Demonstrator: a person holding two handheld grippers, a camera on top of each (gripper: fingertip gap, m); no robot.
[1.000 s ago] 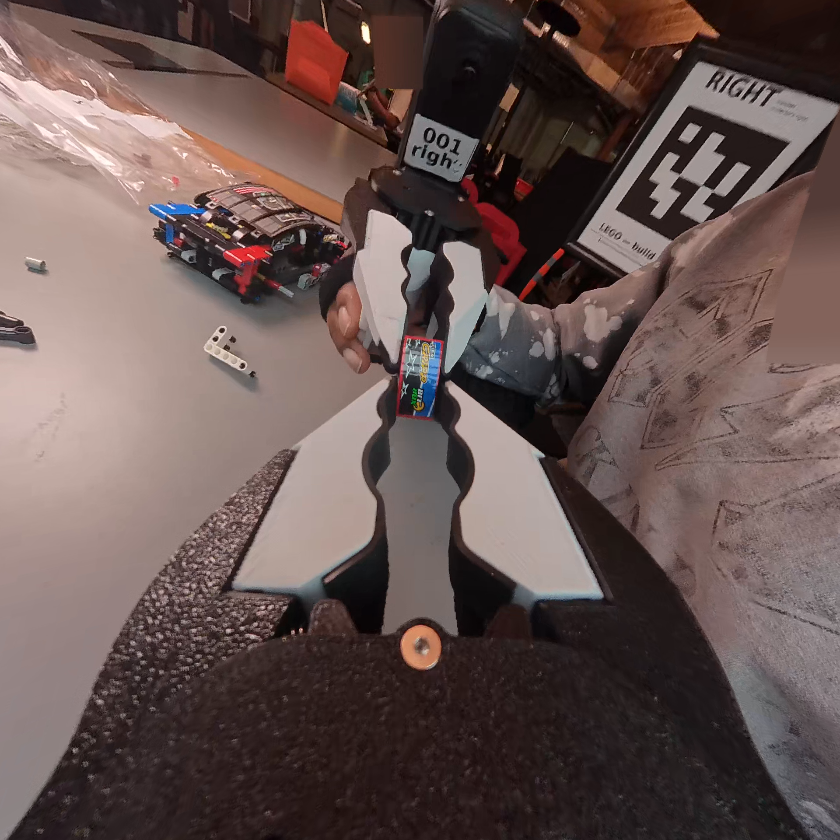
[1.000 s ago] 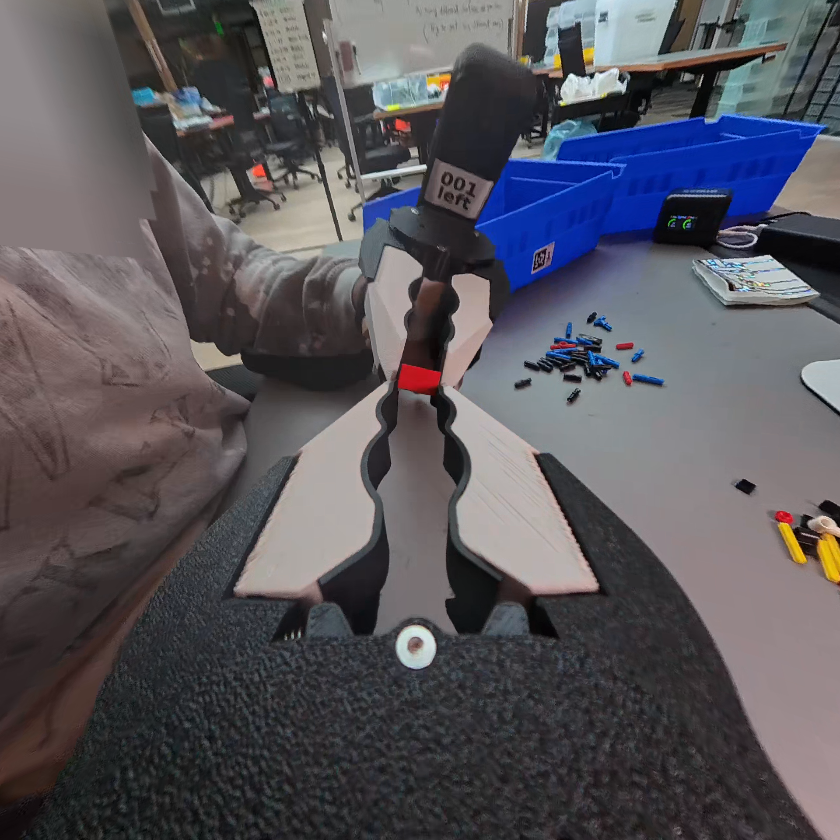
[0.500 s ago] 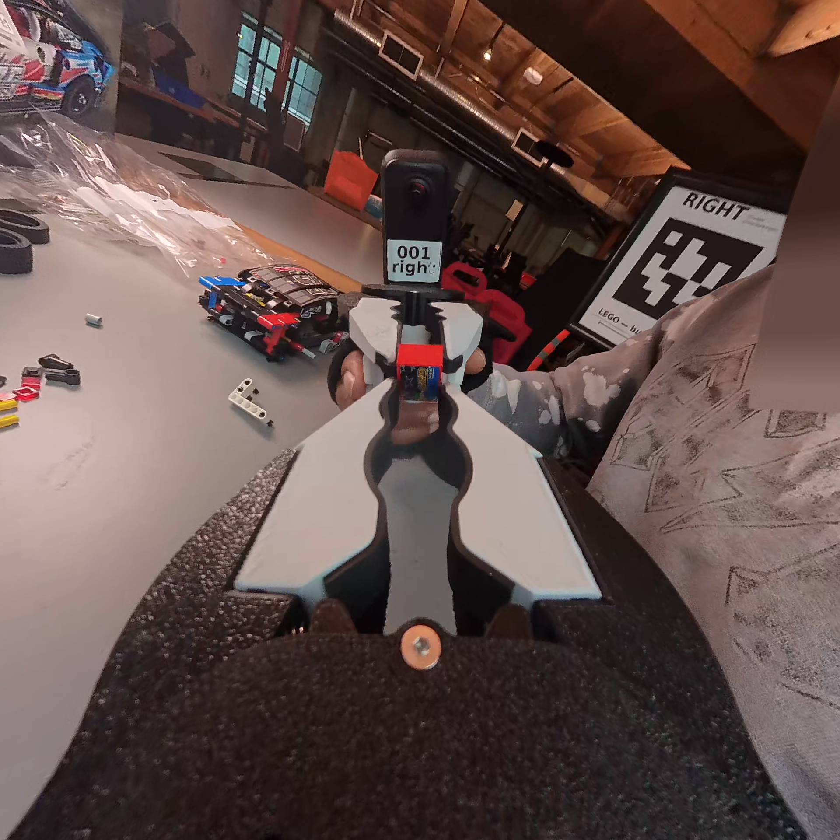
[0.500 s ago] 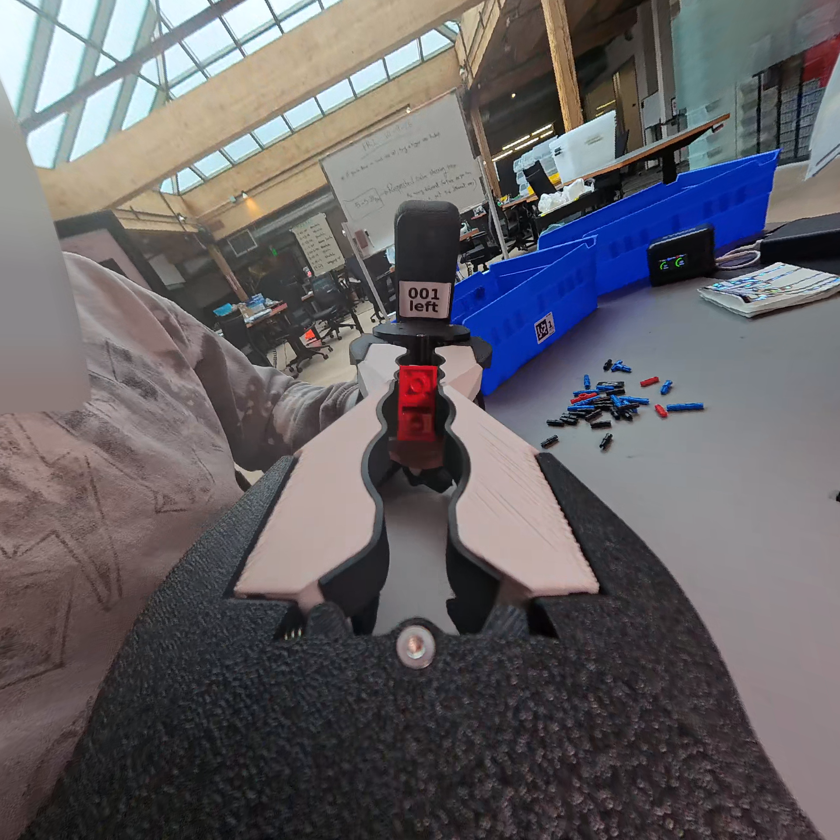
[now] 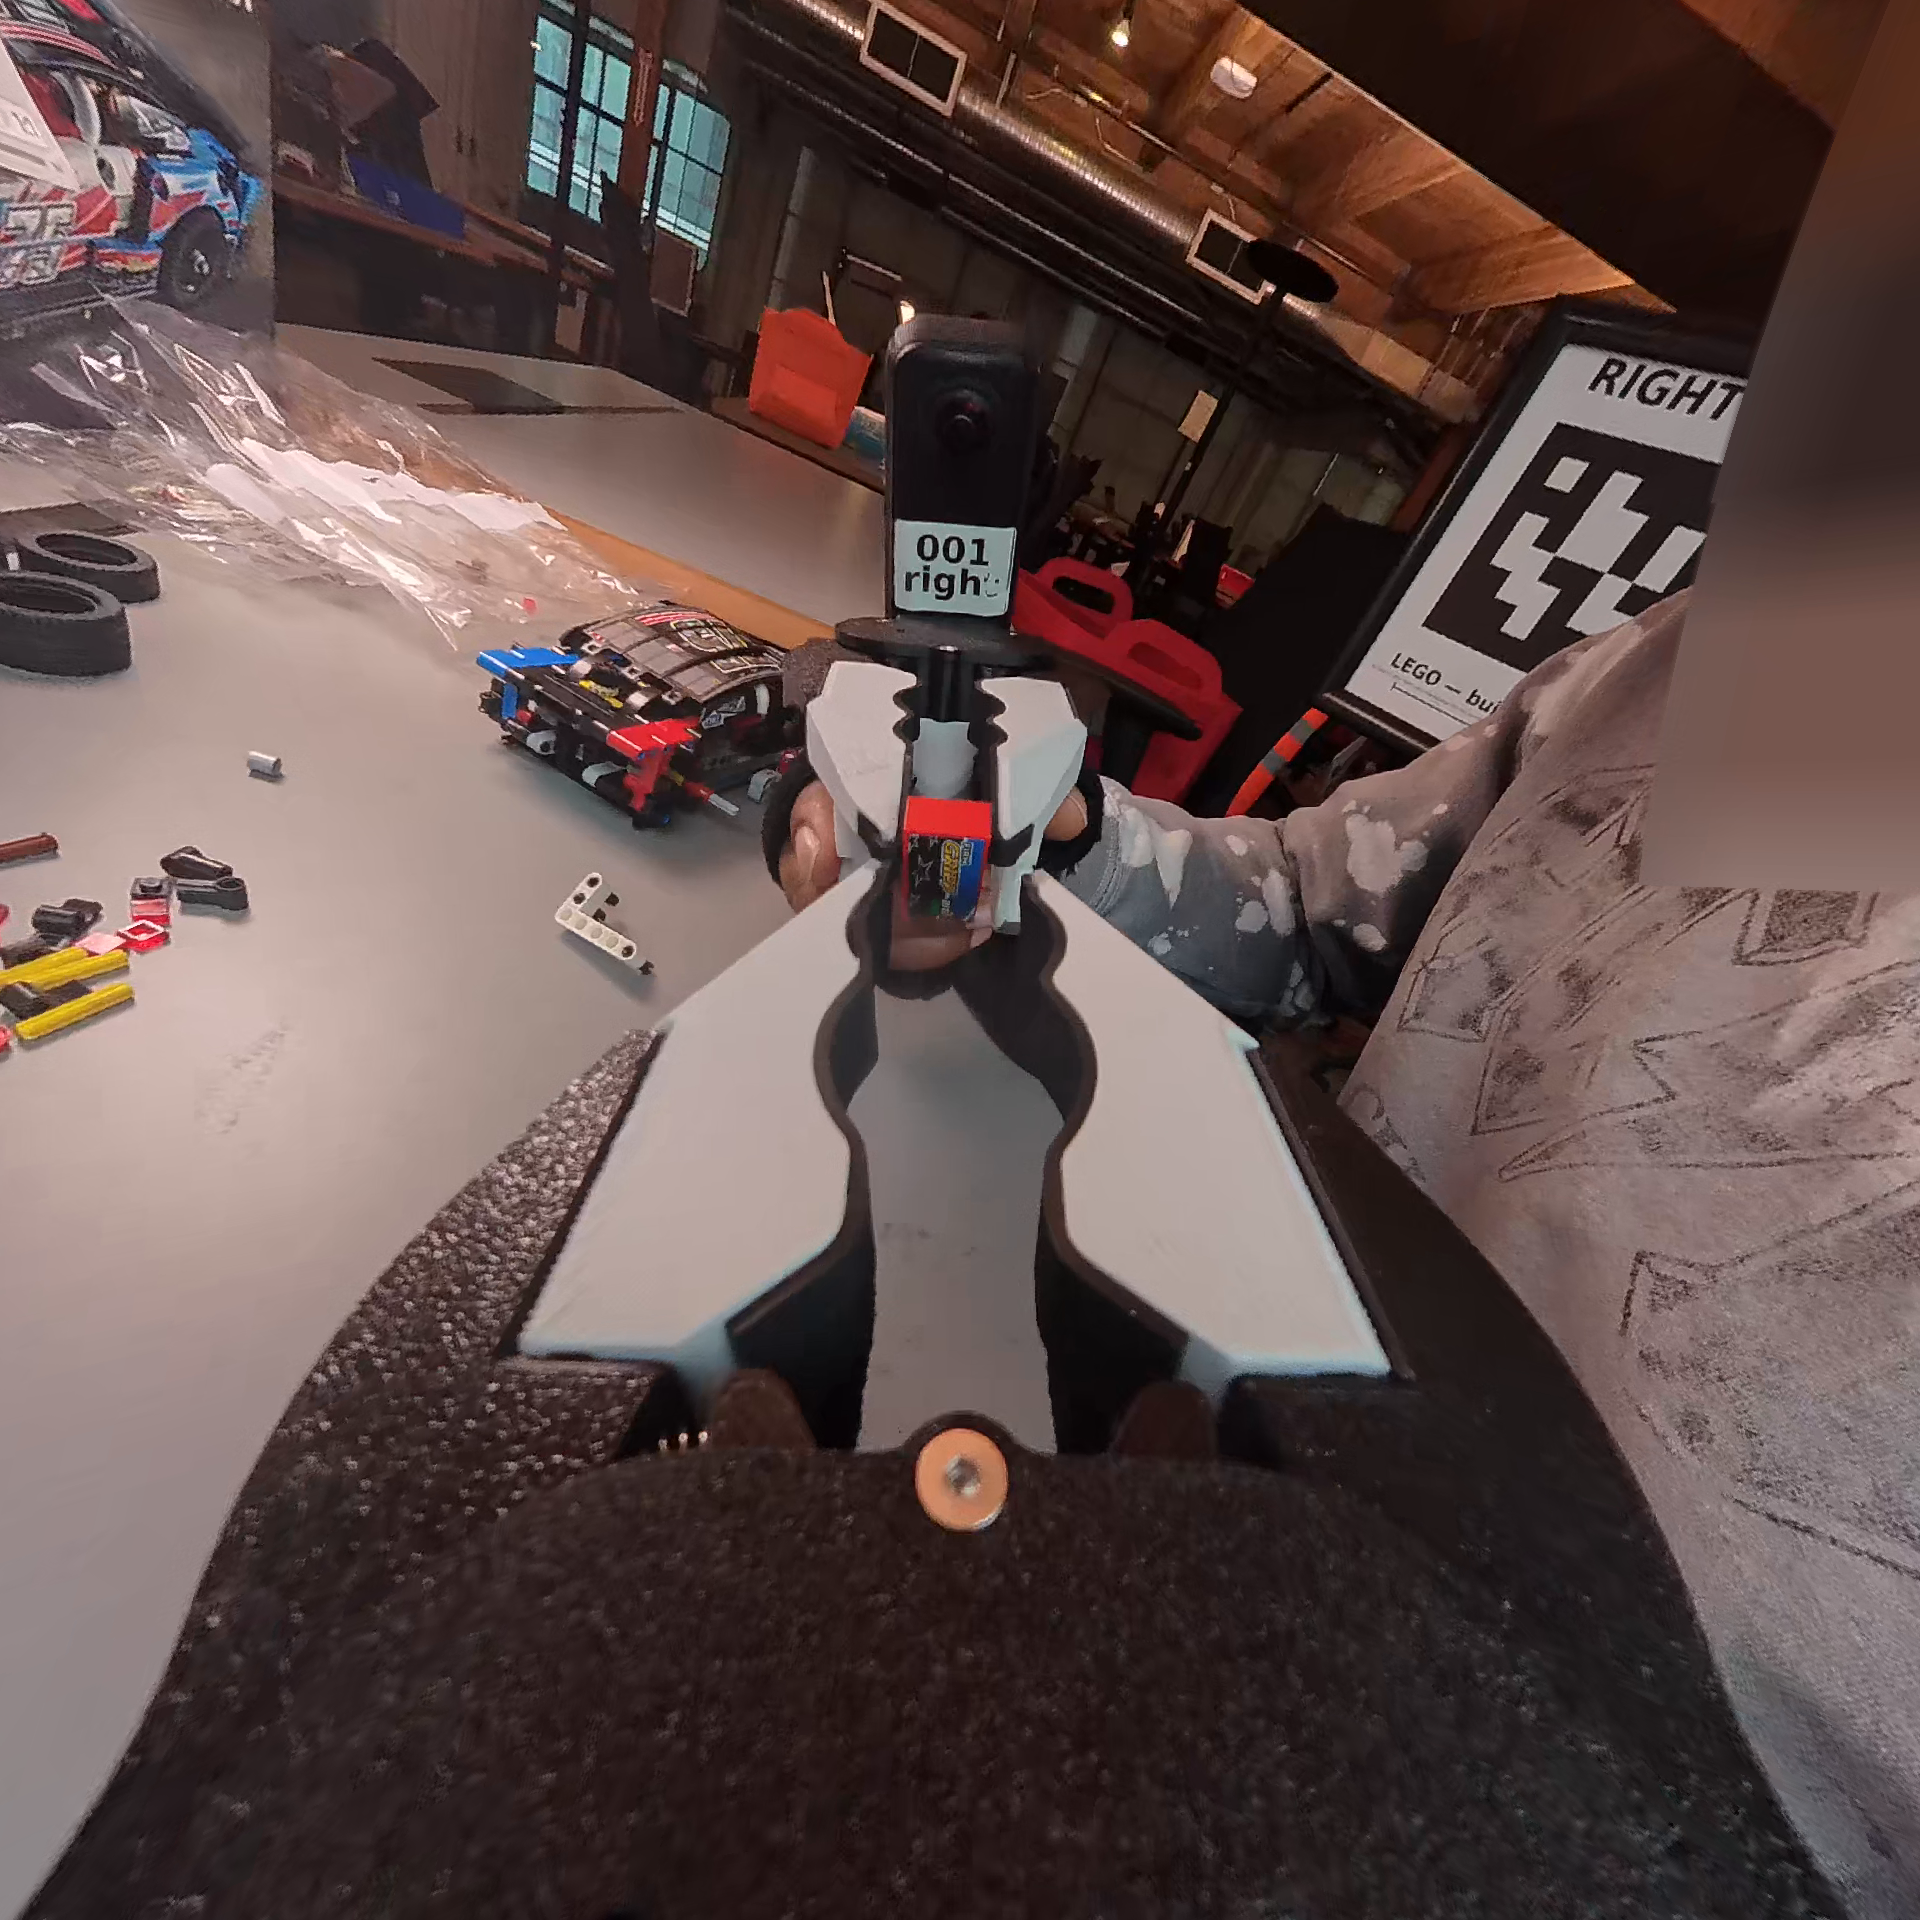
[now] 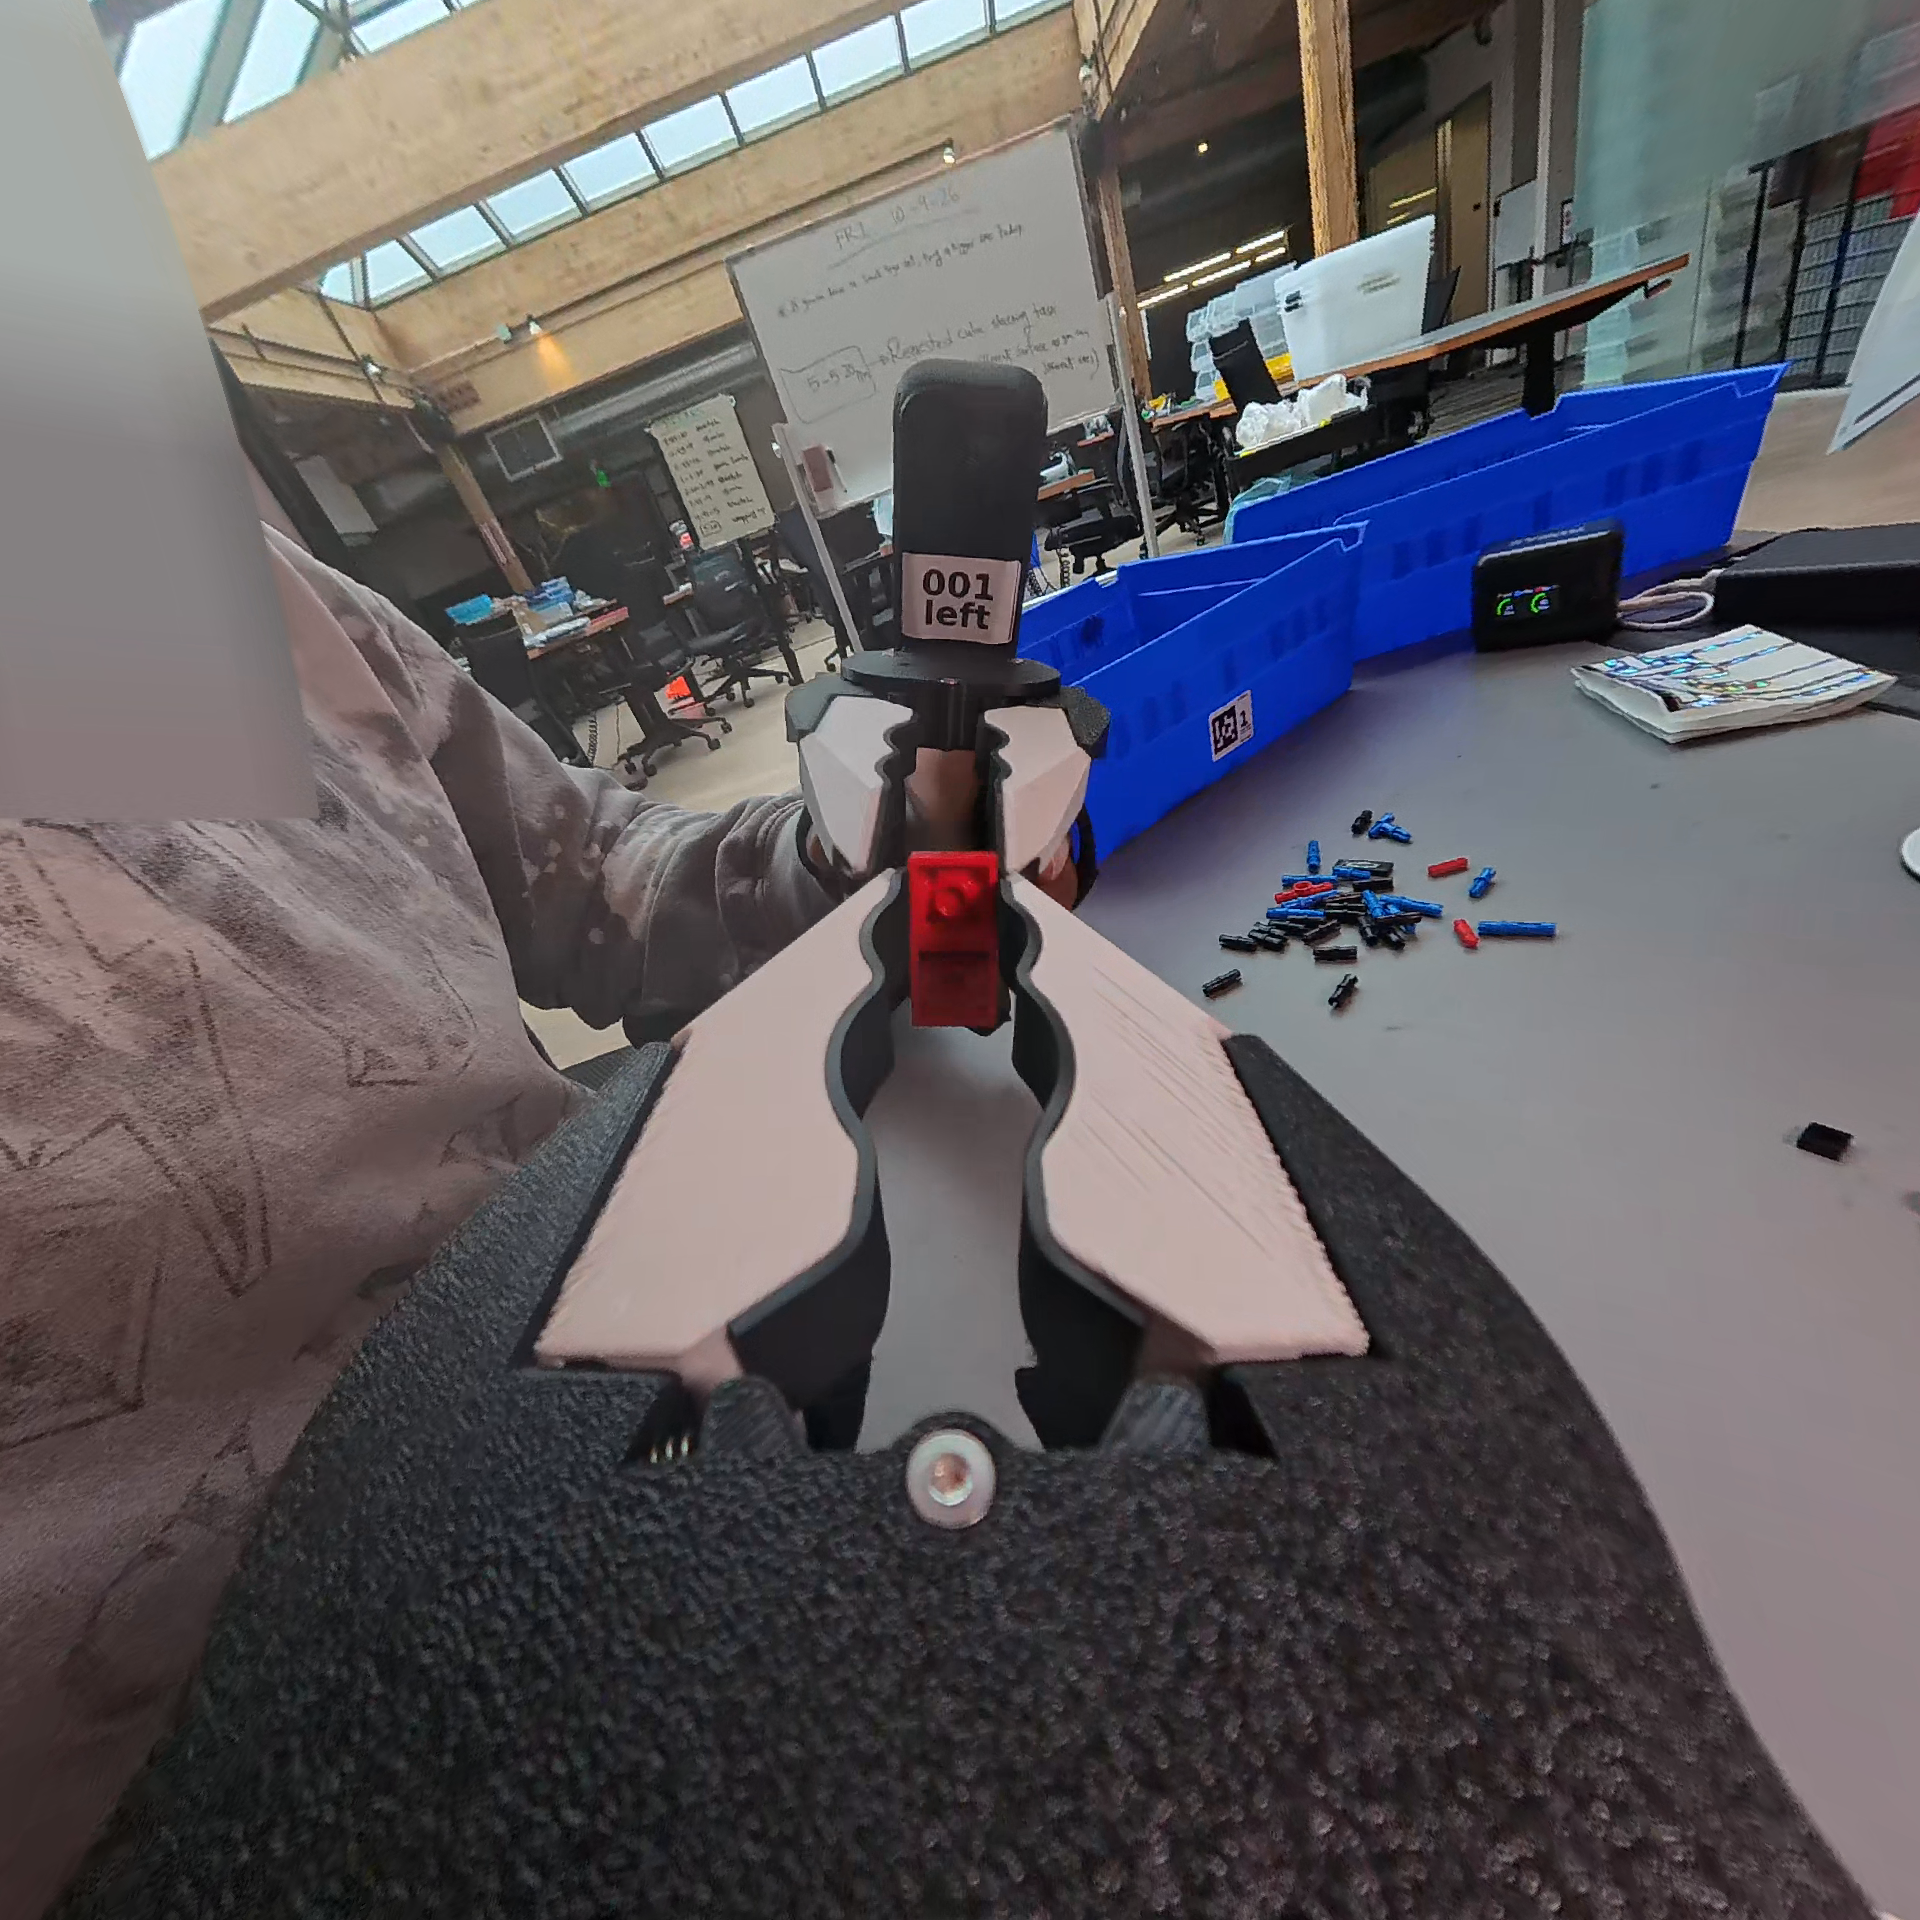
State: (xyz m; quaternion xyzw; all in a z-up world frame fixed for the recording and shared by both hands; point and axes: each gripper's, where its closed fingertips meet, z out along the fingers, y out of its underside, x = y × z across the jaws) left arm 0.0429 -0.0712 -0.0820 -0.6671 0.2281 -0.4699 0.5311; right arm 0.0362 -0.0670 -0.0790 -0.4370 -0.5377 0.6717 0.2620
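Observation:
A small red brick [image 5: 943, 868] with a colourful sticker on one face hangs in the air above the grey table [image 5: 312, 1091]. My right gripper [image 6: 948, 878] is shut on the brick [image 6: 954, 935], which lies lengthwise between its pink fingers [image 6: 748, 1122]. My left gripper [image 5: 956, 894] meets it tip to tip. Its grey fingers [image 5: 727, 1143] stand a narrow gap apart around the brick's end and one white fingertip of the right gripper [image 5: 1006, 883]. I cannot see them pressing on the brick. A hand [image 5: 810, 831] holds the right gripper.
On the left are a part-built black toy car [image 5: 644, 707], two tyres [image 5: 62, 623], clear plastic bags [image 5: 260, 488] and loose pieces [image 5: 73, 966]. On the right are blue bins [image 6: 1226, 665], a pile of small pins [image 6: 1351, 914], a booklet [image 6: 1725, 686] and a black device [image 6: 1548, 597]. My two grippers' fingertips are within a few centimetres of each other. The part-built black toy car [image 5: 644, 707] is about equally far from each gripper, around 25 centimetres.
Both grippers have tilted upward together, staying tip to tip. The brick now shows deeper between the right fingers. The left fingers stand slightly wider apart.

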